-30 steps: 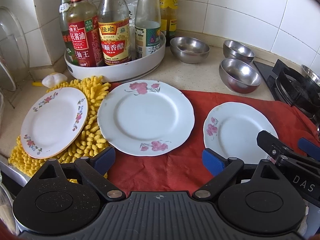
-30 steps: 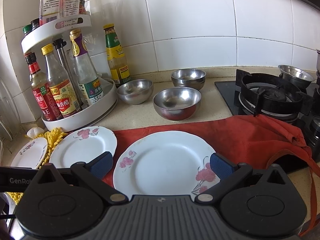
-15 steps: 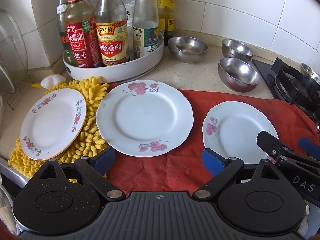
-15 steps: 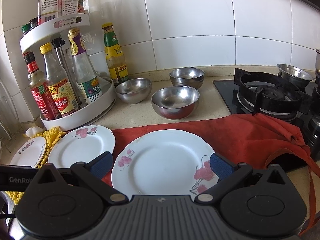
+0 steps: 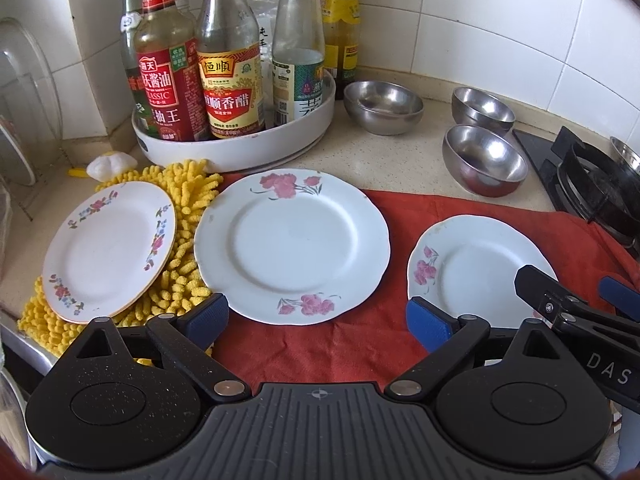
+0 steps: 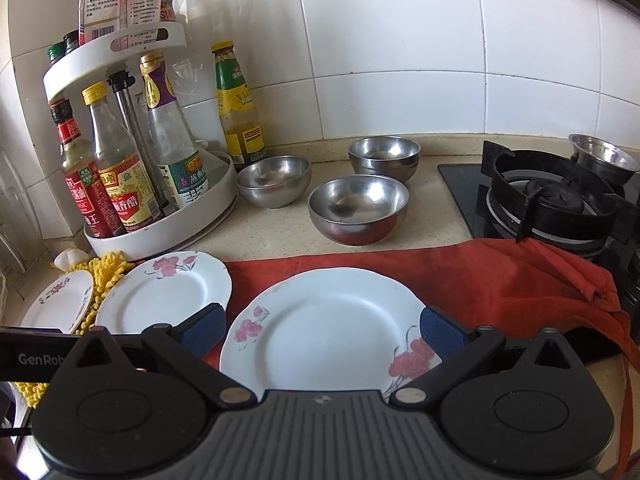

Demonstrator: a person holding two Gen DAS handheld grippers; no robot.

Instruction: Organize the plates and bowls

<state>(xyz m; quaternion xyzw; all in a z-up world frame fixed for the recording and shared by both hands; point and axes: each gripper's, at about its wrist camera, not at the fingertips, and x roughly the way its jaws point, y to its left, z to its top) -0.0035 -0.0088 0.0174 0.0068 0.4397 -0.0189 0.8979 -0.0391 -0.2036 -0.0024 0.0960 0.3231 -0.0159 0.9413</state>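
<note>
The left gripper (image 5: 316, 316) is spread wide, its blue pads (image 5: 208, 316) holding nothing, and it hovers over the front edge of the red cloth (image 5: 320, 344), aimed between the big plate (image 5: 292, 244) and the right plate (image 5: 476, 268). The right gripper (image 6: 322, 330) is also wide apart and empty; its pads (image 6: 440, 330) sit on either side of the right plate (image 6: 332, 328) as seen from above, though whether they touch it cannot be told. Both tools point toward the tiled wall, level with the counter (image 5: 384, 160). The big plate lies at the cloth's left end, overlapping the yellow mat (image 5: 180, 280); the small plate (image 5: 108, 248) rests on that mat near the counter's left edge, tilted slightly. The right plate sits on the cloth toward the stove (image 6: 552, 204). Three steel bowls (image 6: 358, 208) stand on bare counter behind the cloth: one just beside the bottle rack (image 5: 236, 148), two close together nearer the stove. A fourth steel bowl (image 6: 604, 158) sits behind the burner. The rack of bottles occupies the counter's back left corner.
</note>
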